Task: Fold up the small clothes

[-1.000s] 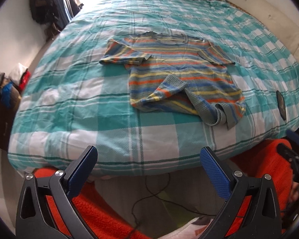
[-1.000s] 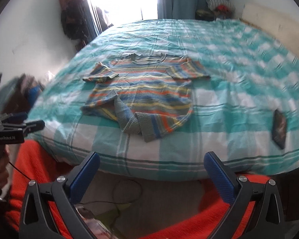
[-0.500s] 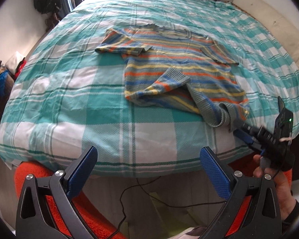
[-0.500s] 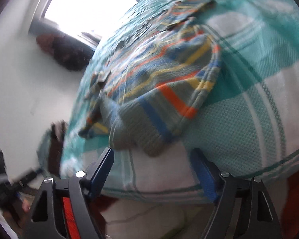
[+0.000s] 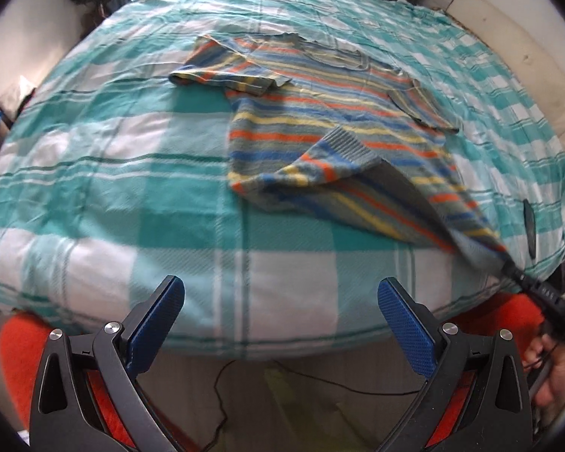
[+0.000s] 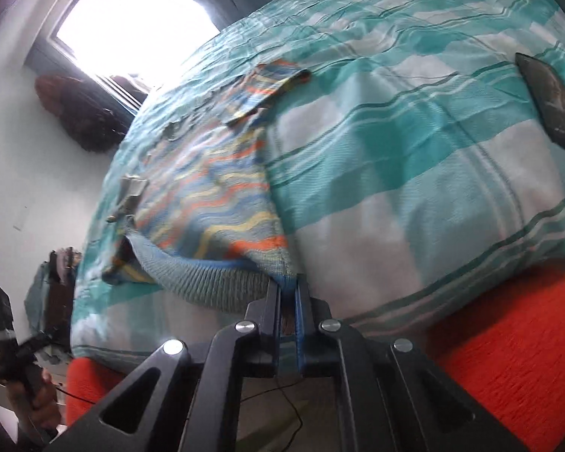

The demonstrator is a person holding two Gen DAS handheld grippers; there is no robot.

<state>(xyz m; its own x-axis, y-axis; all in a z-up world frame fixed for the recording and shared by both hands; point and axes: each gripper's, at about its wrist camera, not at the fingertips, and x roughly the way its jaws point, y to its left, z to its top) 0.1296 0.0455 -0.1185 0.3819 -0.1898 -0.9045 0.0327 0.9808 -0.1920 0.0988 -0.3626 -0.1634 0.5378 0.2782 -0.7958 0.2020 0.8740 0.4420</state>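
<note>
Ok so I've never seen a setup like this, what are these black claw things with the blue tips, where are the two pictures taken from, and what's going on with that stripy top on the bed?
There is no robot here: a person holds a hand-held claw in each hand, each with a camera looking along its two fingers. One picture comes from the left claw, whose blue-padded fingers stand wide open with nothing between them. The other comes from the right claw, whose jaws have just been closing and now pinch the bottom corner of the small knitted top with orange, yellow and blue stripes. The top lies on a bed with a teal and white checked cover, its hem partly flipped over. A flat dark object lies on the cover further off.
</note>
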